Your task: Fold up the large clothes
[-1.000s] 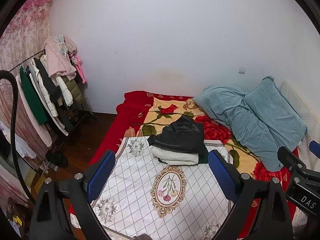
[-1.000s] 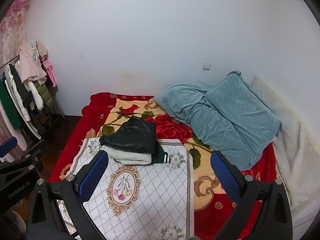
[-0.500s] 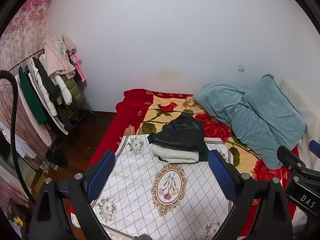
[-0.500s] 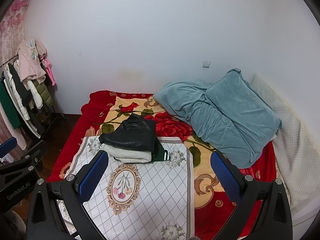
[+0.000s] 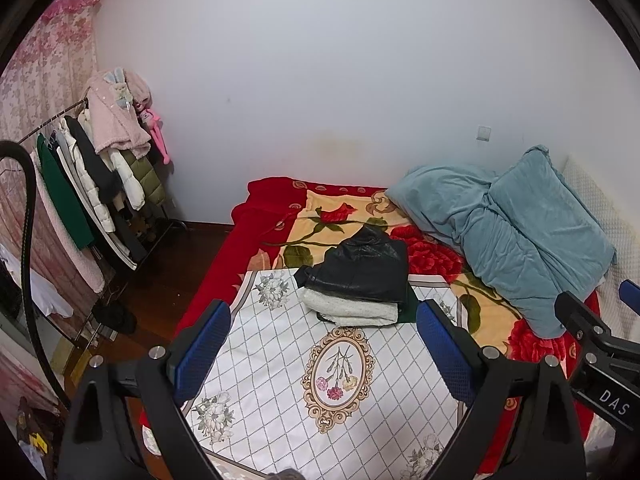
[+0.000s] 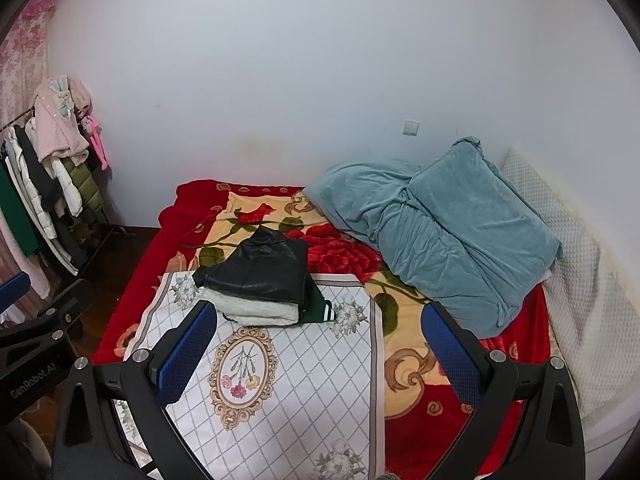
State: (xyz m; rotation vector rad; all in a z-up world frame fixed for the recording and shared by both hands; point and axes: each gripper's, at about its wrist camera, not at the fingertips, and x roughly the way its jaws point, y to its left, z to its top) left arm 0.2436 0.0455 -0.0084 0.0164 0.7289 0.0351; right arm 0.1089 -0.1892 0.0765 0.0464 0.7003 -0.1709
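Folded clothes [image 5: 356, 280] on bed — striped green cuff [image 6: 326, 312] right-view only

I see a shiny black jacket [image 5: 362, 266] that looks like leather. Under it lies a fuzzy white cloth [image 5: 348, 308]. The blue blanket [image 6: 448, 232] looks soft and velvety. My gripper pads [image 6: 188, 354] look like bumpy blue rubber.

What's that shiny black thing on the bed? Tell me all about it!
The black jacket looks like shiny, wrinkly leather. It is folded into a flat bundle and lies on top of a small pile: a fluffy white garment sits under it, with a dark green one at the bottom. The pile rests on the white checked cloth on the bed. No hand-held gripper touches it.
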